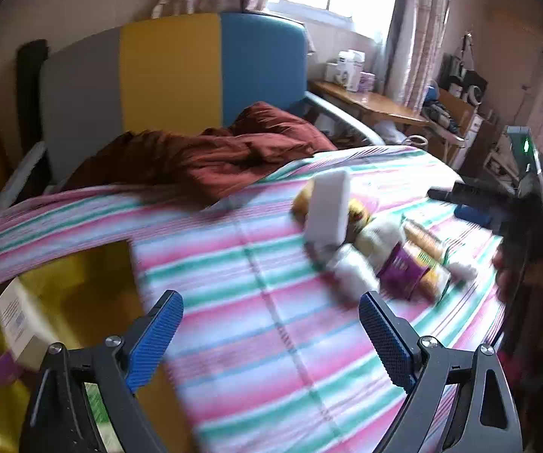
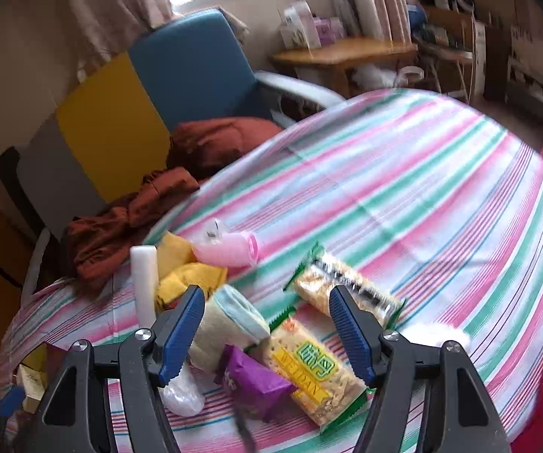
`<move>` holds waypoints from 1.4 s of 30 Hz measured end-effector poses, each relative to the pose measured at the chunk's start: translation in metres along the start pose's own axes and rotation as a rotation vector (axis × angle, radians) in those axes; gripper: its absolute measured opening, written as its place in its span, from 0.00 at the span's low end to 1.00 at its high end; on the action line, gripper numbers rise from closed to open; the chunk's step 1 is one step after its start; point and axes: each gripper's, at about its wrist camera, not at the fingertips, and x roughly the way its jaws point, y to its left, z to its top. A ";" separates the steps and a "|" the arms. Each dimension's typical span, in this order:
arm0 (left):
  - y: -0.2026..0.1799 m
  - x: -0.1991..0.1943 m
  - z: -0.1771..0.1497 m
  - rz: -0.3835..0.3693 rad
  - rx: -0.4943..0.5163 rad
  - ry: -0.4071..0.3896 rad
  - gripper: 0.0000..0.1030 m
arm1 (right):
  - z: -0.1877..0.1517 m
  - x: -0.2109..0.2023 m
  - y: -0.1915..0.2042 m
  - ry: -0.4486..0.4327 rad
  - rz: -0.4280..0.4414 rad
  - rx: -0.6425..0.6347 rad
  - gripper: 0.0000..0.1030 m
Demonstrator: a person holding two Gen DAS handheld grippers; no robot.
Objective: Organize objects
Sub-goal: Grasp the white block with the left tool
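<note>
Here both tools gape empty; yellow bin holds a box.

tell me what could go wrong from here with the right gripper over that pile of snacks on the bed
1. The right gripper is open over several overlapping things: the purple packet lies on the yellow-labelled cracker pack, so closing might catch two at once.
2. The white block stands upright on the soft striped sheet; a nudge could topple it.
3. The pink bottle lies on its side and may roll if bumped.
</note>
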 end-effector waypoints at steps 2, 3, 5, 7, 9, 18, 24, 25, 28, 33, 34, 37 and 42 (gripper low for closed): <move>-0.004 0.011 0.011 -0.032 0.006 -0.006 0.92 | 0.001 0.001 -0.004 0.000 -0.003 0.012 0.68; -0.007 0.020 0.018 -0.054 0.007 -0.003 0.92 | 0.001 0.002 -0.005 0.000 -0.002 0.015 0.68; -0.011 0.037 0.029 -0.100 0.010 0.004 0.92 | 0.001 0.004 -0.008 0.014 0.011 0.032 0.68; -0.015 0.057 0.041 -0.133 0.006 0.021 0.93 | 0.001 0.007 -0.009 0.026 0.019 0.033 0.68; -0.020 0.076 0.051 -0.166 0.008 0.032 0.94 | 0.000 0.009 -0.007 0.031 0.021 0.023 0.68; -0.038 0.144 0.085 -0.243 0.052 0.062 0.96 | 0.001 0.012 -0.007 0.048 0.031 0.024 0.68; -0.033 0.185 0.092 -0.266 0.006 0.115 0.97 | 0.001 0.014 -0.008 0.055 0.025 0.023 0.68; -0.031 0.190 0.092 -0.282 -0.011 0.125 0.97 | 0.002 0.014 -0.009 0.054 0.024 0.026 0.68; -0.027 0.201 0.092 -0.311 -0.048 0.148 0.97 | 0.003 0.015 -0.011 0.053 0.021 0.041 0.68; -0.032 0.210 0.086 -0.373 -0.068 0.194 0.79 | 0.003 0.018 -0.011 0.061 0.022 0.035 0.68; -0.033 0.211 0.085 -0.379 -0.066 0.206 0.74 | 0.003 0.019 -0.010 0.064 0.022 0.031 0.68; -0.033 0.210 0.080 -0.392 -0.067 0.219 0.56 | 0.003 0.021 -0.008 0.074 0.020 0.018 0.68; -0.032 0.191 0.072 -0.387 -0.058 0.198 0.49 | 0.001 0.026 -0.002 0.103 0.057 -0.016 0.68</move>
